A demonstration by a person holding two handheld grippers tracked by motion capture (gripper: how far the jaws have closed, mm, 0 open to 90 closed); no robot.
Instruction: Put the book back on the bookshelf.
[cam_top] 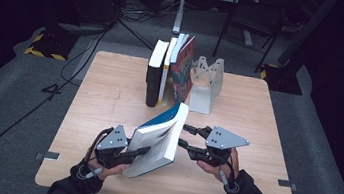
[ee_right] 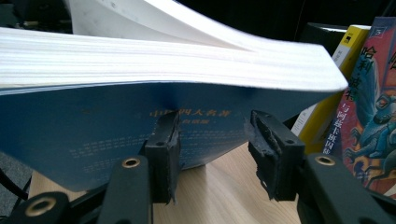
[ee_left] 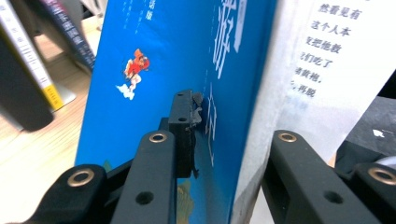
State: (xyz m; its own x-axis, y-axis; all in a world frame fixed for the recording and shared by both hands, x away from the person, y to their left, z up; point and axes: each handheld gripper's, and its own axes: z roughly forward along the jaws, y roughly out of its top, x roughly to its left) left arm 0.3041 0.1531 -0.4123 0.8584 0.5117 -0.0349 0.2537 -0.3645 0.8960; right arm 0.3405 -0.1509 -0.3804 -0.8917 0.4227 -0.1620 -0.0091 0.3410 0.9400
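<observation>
A thick book with a blue cover (cam_top: 160, 136) stands tilted over the front middle of the wooden table (cam_top: 105, 88), its white page edges facing right. My left gripper (cam_top: 140, 151) is shut on its lower left corner. In the left gripper view one pad (ee_left: 187, 112) presses on the blue cover (ee_left: 154, 70), and the far jaw lies against a white printed page. My right gripper (cam_top: 184, 135) is at the book's right side, open. In the right gripper view its jaws (ee_right: 212, 126) point at the blue back cover (ee_right: 93, 135), under the page edges (ee_right: 140, 60).
A row of upright books (cam_top: 168, 69) stands at the back centre, a black one (cam_top: 154, 74) at the left and a colourful one (cam_top: 182, 70) at the right. A grey metal bookend (cam_top: 207, 84) stands beside them. Cables, a chair and stands lie on the floor beyond.
</observation>
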